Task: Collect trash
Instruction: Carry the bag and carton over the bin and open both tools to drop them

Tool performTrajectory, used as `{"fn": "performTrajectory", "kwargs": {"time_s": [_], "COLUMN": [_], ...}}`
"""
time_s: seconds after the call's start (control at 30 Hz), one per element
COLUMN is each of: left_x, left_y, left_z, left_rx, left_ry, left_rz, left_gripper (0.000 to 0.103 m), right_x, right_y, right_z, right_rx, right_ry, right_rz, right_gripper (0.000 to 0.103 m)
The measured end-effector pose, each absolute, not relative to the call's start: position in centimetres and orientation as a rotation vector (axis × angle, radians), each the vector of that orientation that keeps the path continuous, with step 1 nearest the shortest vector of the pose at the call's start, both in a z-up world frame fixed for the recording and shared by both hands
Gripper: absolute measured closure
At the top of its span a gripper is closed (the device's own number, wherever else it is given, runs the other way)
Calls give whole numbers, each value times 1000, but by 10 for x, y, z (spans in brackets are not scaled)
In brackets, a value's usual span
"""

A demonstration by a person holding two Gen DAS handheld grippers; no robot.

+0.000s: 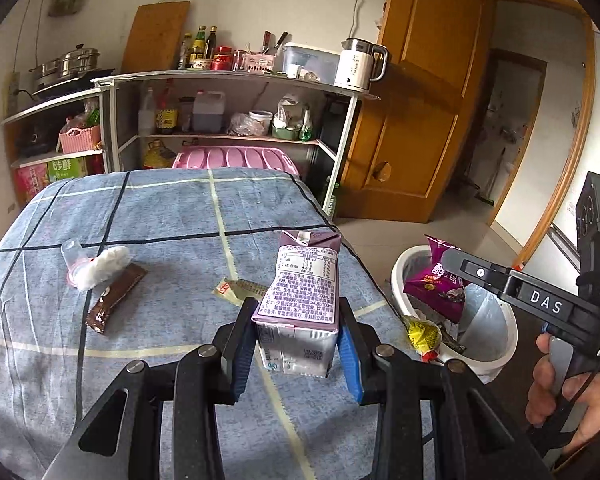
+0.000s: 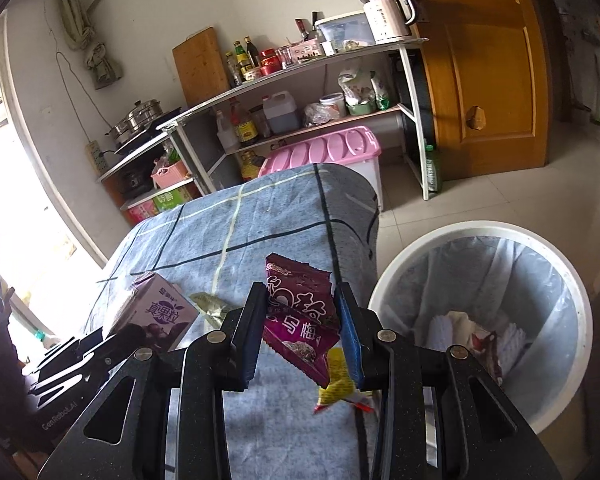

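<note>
In the left wrist view, low in the frame, the left gripper (image 1: 296,344) is clamping its blue-padded fingers on a purple and white drink carton (image 1: 300,300), which is hanging upright above the blue checked cloth-covered table (image 1: 160,216). At middle right the white round bin lined with a clear bag (image 1: 496,344) is waiting; the carton should probably be carried clear over the rim before the grip is let go.

In the right wrist view, at bottom centre, the right gripper (image 2: 300,332) is pinching a crinkled magenta snack wrapper (image 2: 300,320), with a yellow wrapper (image 2: 336,384) dangling beneath it. The bin (image 2: 380,292) is sitting at lower right, already holding crumpled paper.
</note>
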State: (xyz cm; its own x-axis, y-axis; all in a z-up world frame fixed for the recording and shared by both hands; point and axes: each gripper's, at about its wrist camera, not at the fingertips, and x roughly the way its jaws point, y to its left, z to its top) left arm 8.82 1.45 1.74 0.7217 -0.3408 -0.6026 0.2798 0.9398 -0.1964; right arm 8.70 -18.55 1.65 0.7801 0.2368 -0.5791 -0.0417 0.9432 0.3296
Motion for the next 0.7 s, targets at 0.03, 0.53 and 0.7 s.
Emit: {"fn": "performTrajectory", "kwargs": {"time_s": [0.03, 0.53, 0.7], "left_x": [89, 95, 94], "left_y": [10, -46, -59], "left_z": [16, -10, -16], "left_rx": [-97, -52, -33], "left_ry": [685, 741, 746], "left_rz": [-352, -390, -380], "left_gripper": [65, 65, 65], "right_x": [85, 69, 67], "right_y": [-189, -233, -242], "right_z": [16, 0, -3], "right_rx": [309, 342, 356], "right_ry": [660, 679, 680], "right_rz": [146, 61, 51], "right_gripper": [67, 67, 67]}}
